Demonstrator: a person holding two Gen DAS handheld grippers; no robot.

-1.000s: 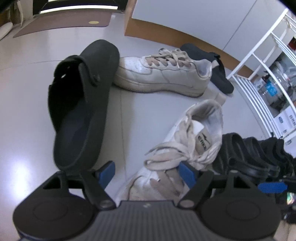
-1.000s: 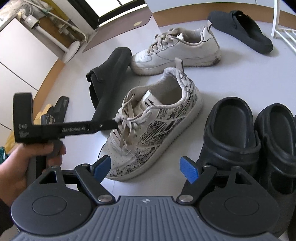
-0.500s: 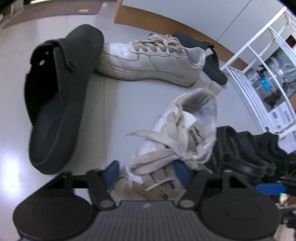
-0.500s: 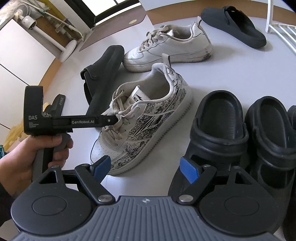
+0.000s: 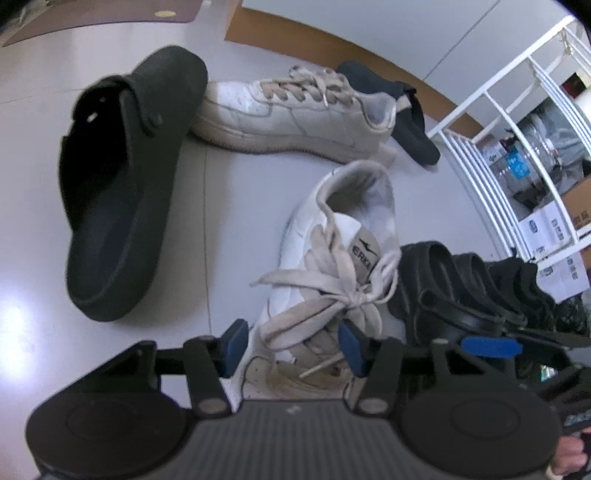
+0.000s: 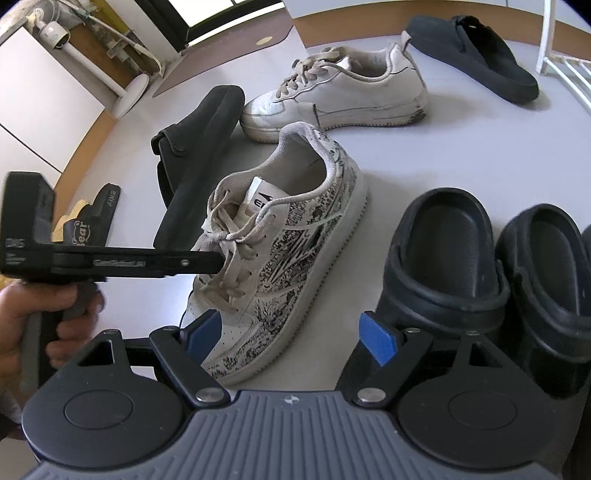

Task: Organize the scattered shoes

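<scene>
One printed sneaker (image 6: pixel 280 258) lies on the floor (image 6: pixel 424 155) beside black clogs (image 6: pixel 443 258); light, soft upper, stiff sole. Left claw (image 5: pixel 291 349) is closing across its laced vamp, a sensible hold. Right claw (image 6: pixel 291 332) hangs released.

Open floor (image 6: pixel 424 155) at one o'clock past the printed sneaker (image 6: pixel 291 258). At eleven, black slipper (image 6: pixel 195 166) and white sneaker (image 6: pixel 340 92) crowd together, touching. Black clogs (image 6: pixel 443 266) block three o'clock.

Glossy grey floor (image 5: pixel 221 206), white wire rack (image 5: pixel 491 147), wood skirting (image 5: pixel 295 26), standing fan (image 6: pixel 51 29).
</scene>
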